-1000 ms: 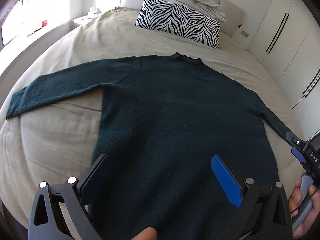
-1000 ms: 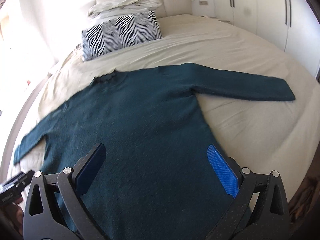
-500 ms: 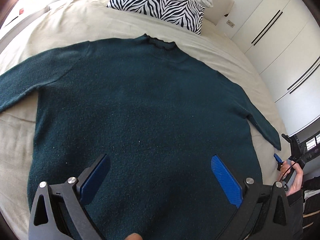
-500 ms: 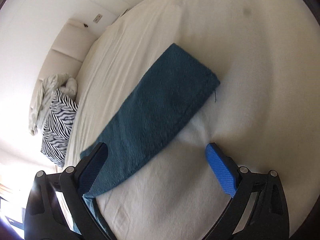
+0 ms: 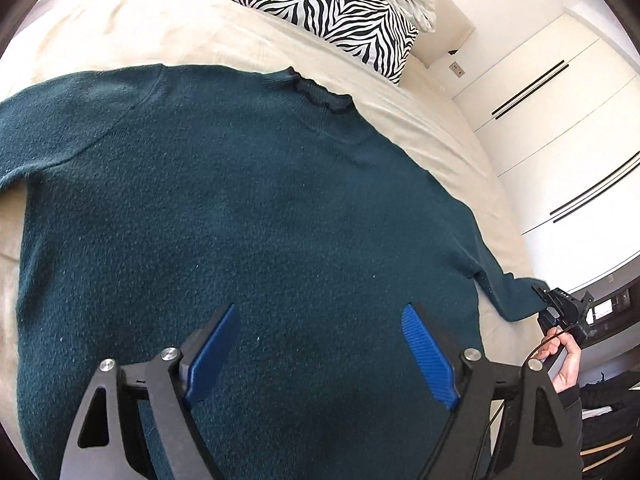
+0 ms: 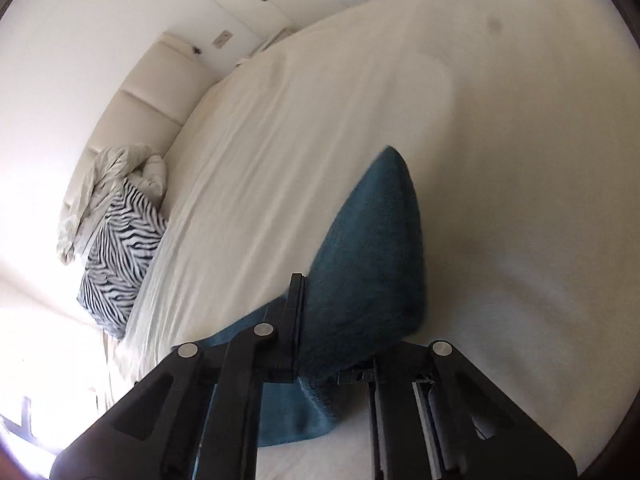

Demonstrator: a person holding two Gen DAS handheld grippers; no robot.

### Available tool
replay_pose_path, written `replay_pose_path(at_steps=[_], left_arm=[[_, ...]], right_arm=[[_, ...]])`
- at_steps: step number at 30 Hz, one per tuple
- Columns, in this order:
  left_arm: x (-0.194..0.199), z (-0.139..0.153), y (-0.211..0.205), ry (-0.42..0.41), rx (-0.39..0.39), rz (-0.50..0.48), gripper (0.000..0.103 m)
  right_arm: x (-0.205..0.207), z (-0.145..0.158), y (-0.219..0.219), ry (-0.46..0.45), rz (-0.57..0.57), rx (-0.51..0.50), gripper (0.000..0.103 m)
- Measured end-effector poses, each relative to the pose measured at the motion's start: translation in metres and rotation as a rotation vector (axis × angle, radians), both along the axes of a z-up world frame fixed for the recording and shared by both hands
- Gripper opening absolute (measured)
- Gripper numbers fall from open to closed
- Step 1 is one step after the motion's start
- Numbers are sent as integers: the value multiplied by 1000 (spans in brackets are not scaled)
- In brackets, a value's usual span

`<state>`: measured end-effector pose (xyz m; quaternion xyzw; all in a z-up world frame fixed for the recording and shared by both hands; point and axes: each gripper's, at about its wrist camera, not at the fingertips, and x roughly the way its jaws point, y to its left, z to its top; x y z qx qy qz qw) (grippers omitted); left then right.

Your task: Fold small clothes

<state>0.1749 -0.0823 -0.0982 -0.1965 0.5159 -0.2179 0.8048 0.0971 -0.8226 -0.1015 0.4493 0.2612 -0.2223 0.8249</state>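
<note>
A dark teal sweater (image 5: pixel 248 208) lies flat, front up, on the beige bed (image 5: pixel 120 28), its collar toward the pillows. My left gripper (image 5: pixel 320 348) is open and empty, hovering above the sweater's lower body. In the left wrist view my right gripper (image 5: pixel 550 304) sits at the end of the sweater's right sleeve (image 5: pixel 508 292). In the right wrist view the right gripper (image 6: pixel 300 312) is shut on the sleeve cuff (image 6: pixel 368 256), which stands lifted off the bed. The sweater's left sleeve runs out of frame.
A zebra-striped pillow (image 5: pixel 328 4) with a crumpled light duvet (image 6: pixel 116 176) lies at the padded headboard (image 6: pixel 152 92). White wardrobe doors (image 5: pixel 560 128) stand along the right side of the bed. The bed sheet (image 6: pixel 480 120) spreads beyond the sleeve.
My right gripper swung out to the right sleeve cuff, closed on it and lifted it. My left gripper moved in lower over the sweater's body and stayed open.
</note>
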Motion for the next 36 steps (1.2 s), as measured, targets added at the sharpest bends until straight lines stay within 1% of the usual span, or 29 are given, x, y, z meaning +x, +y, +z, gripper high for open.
replay_pose_path(at_steps=[3, 5, 7, 8, 10, 11, 13, 14, 15, 16, 17, 18, 19, 21, 22, 24, 26, 27, 28, 29, 30, 32, 34, 35, 36], left_arm=[[10, 2, 3, -8, -38, 7, 84], [14, 4, 8, -7, -79, 18, 84], [17, 5, 13, -8, -102, 30, 84], [18, 6, 17, -9, -117, 37, 84], [21, 4, 26, -7, -144, 52, 84], [22, 3, 31, -4, -155, 60, 84], [25, -1, 40, 5, -173, 74, 85], [26, -3, 44, 10, -176, 78, 86], [28, -5, 46, 15, -181, 80, 89], [30, -8, 48, 22, -192, 81, 91], [33, -12, 48, 31, -203, 82, 92], [36, -15, 47, 42, -219, 81, 93], [39, -18, 46, 52, -232, 80, 93], [44, -25, 38, 75, -261, 74, 94], [43, -26, 35, 87, -270, 70, 94], [49, -29, 23, 107, -286, 56, 94], [54, -30, 9, 114, -293, 28, 94], [57, -29, 1, 120, -297, 17, 94], [60, -28, -5, 120, -302, 6, 94], [61, -27, -11, 118, -295, -8, 94], [65, -30, -19, 129, -271, -25, 91], [75, -35, -30, 145, -223, -22, 70], [79, -36, -35, 165, -182, -27, 18], [82, -35, -36, 168, -177, -35, 12], [84, -30, -34, 153, -172, -44, 13]], right_arm=[[49, 41, 55, -8, 171, -124, 9], [87, 62, 109, -12, 311, -188, 9], [124, 72, 169, -18, 457, -239, 9], [140, 73, 200, -21, 523, -253, 9], [168, 63, 257, -20, 633, -234, 9], [178, 52, 294, -3, 677, -224, 9], [194, 24, 343, 40, 745, -224, 11], [200, 7, 363, 57, 779, -206, 13], [197, -13, 392, 69, 814, -172, 20], [201, -25, 408, 80, 844, -138, 33], [203, -37, 415, 93, 870, -108, 40], [196, -47, 427, 92, 874, -95, 49], [191, -51, 430, 74, 870, -90, 51], [172, -53, 431, 37, 856, -111, 55], [166, -53, 426, 24, 848, -108, 56], [138, -56, 427, 7, 842, -78, 57], [123, -55, 415, -24, 822, -40, 57], [110, -53, 408, -34, 806, -25, 57], [88, -50, 400, -46, 789, -11, 57], [82, -50, 395, -55, 774, 1, 57], [76, -52, 387, -60, 755, 15, 57], [67, -57, 372, -65, 718, 63, 57], [57, -65, 355, -74, 671, 127, 57], [58, -70, 348, -78, 648, 148, 57], [55, -73, 340, -85, 625, 167, 57]])
